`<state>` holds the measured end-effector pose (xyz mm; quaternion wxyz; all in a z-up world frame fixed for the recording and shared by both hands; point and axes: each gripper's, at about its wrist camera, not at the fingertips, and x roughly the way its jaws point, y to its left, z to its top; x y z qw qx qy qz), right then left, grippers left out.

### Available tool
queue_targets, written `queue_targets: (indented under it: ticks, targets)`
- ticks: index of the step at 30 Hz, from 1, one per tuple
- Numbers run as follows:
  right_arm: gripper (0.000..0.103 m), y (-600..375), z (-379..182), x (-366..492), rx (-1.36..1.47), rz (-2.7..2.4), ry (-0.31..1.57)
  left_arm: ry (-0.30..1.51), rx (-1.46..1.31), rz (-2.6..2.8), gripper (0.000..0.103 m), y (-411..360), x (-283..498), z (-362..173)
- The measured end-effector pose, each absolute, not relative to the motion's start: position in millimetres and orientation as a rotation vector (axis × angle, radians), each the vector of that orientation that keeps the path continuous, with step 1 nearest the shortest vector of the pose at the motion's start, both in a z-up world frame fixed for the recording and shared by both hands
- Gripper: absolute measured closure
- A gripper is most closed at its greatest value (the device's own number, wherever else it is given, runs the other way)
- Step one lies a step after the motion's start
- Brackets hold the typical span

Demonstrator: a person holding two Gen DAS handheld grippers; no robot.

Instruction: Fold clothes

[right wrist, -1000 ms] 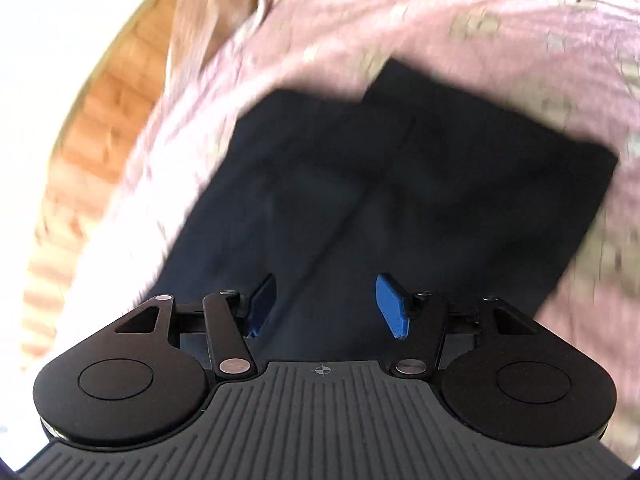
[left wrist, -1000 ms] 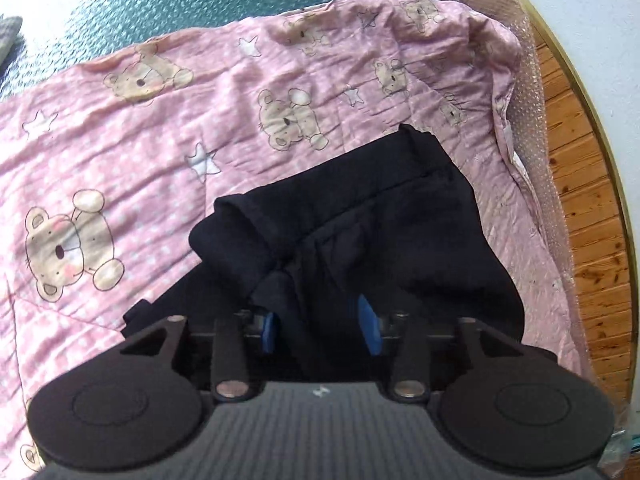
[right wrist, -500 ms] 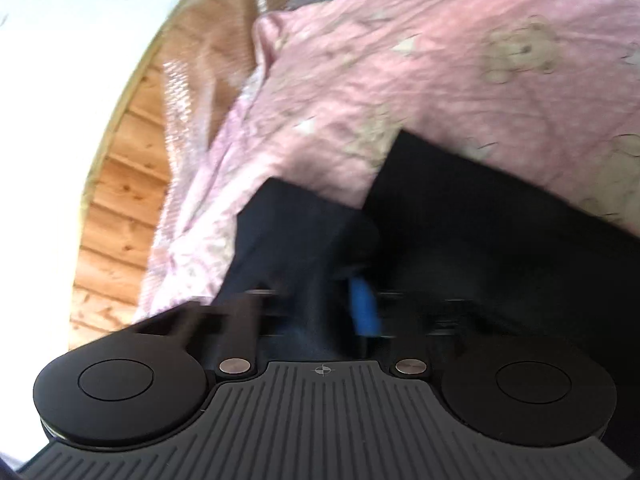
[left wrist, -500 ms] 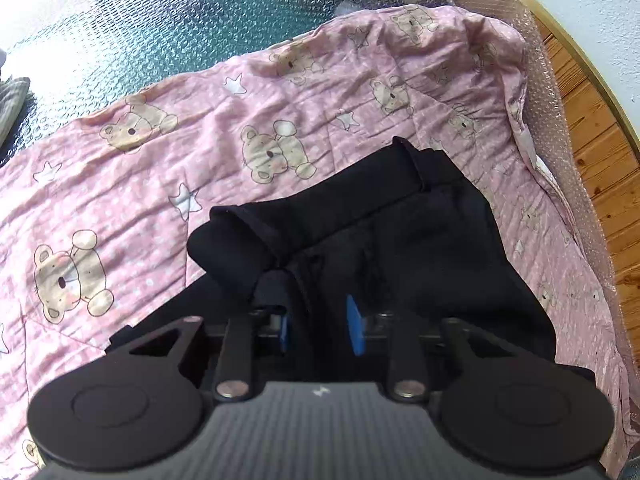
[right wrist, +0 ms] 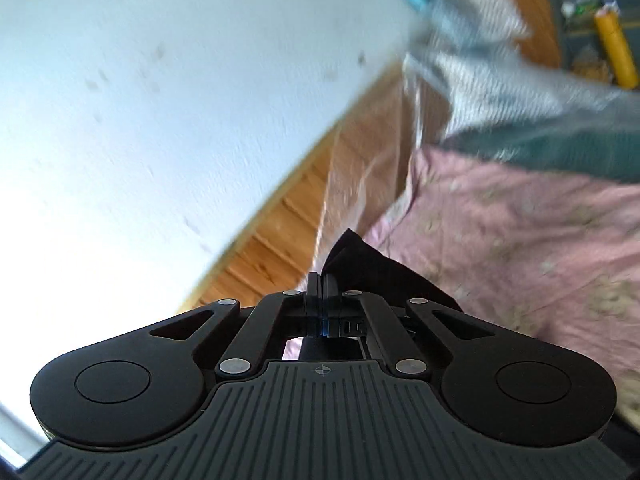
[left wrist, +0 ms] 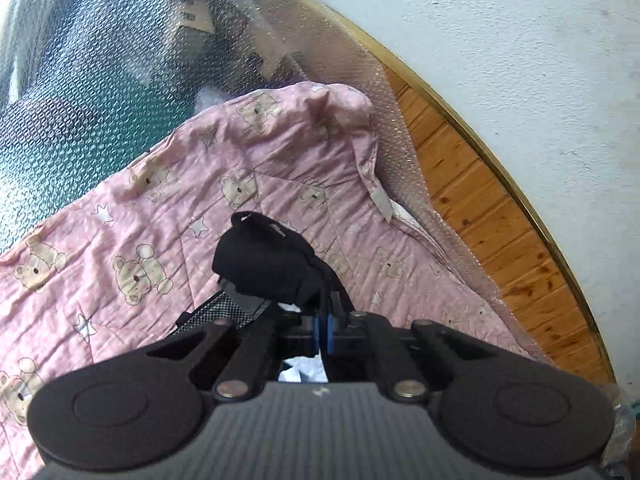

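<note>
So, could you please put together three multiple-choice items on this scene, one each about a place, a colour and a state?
1. Where does the wooden strip run?
A. between the pink bedding and the white wall
B. across the middle of the bedding
C. on top of the garment

2. What colour is the garment in the tools?
A. white
B. black
C. yellow

3. How is the left tool?
A. wide open
B. shut on the garment
C. shut on nothing

Key: 1 A, the wooden strip lies between the pink bedding and the white wall; 2 B, the garment is black; 3 B, the left tool pinches the fabric.
</note>
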<state>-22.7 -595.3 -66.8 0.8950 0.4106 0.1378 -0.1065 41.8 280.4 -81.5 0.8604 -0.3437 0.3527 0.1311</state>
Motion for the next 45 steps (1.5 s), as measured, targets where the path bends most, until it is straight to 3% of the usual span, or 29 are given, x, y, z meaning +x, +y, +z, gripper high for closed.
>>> queue_targets:
  ticks: [3,9,12,17,24,26,27,28,30,32,34,36,38,40,42,43,44,45]
  targets:
    - [0.103,-591.9,-89.1,-83.2,0.863,-0.331,0.338,0.863,-0.706,0.294,0.100,286.0,14.4,-114.4]
    - [0.103,-592.7,-218.9,-126.5,0.953,-0.529,0.697,1.126,-0.662,0.419,0.099,284.8,7.3,-202.0]
    - [0.103,-589.8,-217.8,-115.5,0.969,-0.534,0.687,1.112,-0.644,0.429,0.100,283.2,17.0,-195.1]
    - [0.103,-597.5,-168.8,-124.2,0.908,-0.510,0.609,1.088,-0.601,0.360,0.099,285.7,17.7,-174.5]
    - [0.103,-606.3,-233.8,-150.0,0.960,-0.593,0.803,1.174,-0.601,0.436,0.096,277.6,7.3,-215.0]
    - [0.103,-608.8,-227.0,-152.0,0.918,-0.648,0.808,1.165,-0.603,0.468,0.090,276.1,7.3,-211.4]
    - [0.091,-610.4,-220.2,-149.8,0.846,-0.733,0.832,1.159,-0.596,0.481,0.088,275.0,5.3,-207.2]
    - [0.086,-611.6,-212.6,-147.5,0.769,-0.813,0.850,1.148,-0.597,0.494,0.084,275.3,1.5,-202.4]
    - [0.086,-605.8,-183.8,-139.7,0.574,-0.882,0.808,1.102,-0.632,0.521,0.074,280.1,-11.9,-191.2]
    - [0.086,-588.6,-152.8,-123.1,0.439,-0.777,0.729,1.029,-0.684,0.557,0.061,284.1,-26.8,-178.5]
    - [0.076,-565.1,-137.2,-99.9,0.356,-0.553,0.714,0.963,-0.737,0.585,0.057,287.4,-38.9,-167.7]
    - [0.070,-540.5,-143.3,-80.7,0.311,-0.336,0.755,0.934,-0.791,0.585,0.055,288.1,-39.1,-164.9]
    - [0.069,-522.6,-162.5,-66.8,0.284,-0.195,0.822,0.949,-0.793,0.592,0.046,285.5,-32.3,-168.6]
    - [0.071,-522.4,-195.1,-61.5,0.269,-0.208,0.930,0.989,-0.775,0.610,0.044,283.7,-22.2,-179.7]
    - [0.079,-536.5,-212.5,-67.7,0.275,-0.293,0.959,1.017,-0.735,0.630,0.050,282.8,-15.7,-190.4]
    - [0.084,-543.3,-220.3,-70.1,0.276,-0.335,0.974,1.029,-0.709,0.640,0.070,282.4,-13.2,-195.3]
    - [0.084,-547.5,-220.0,-67.6,0.261,-0.374,0.995,1.032,-0.685,0.635,0.100,282.4,-12.8,-197.8]
    - [0.077,-550.2,-219.3,-64.5,0.242,-0.420,1.025,1.030,-0.671,0.620,0.102,283.7,-18.4,-198.1]
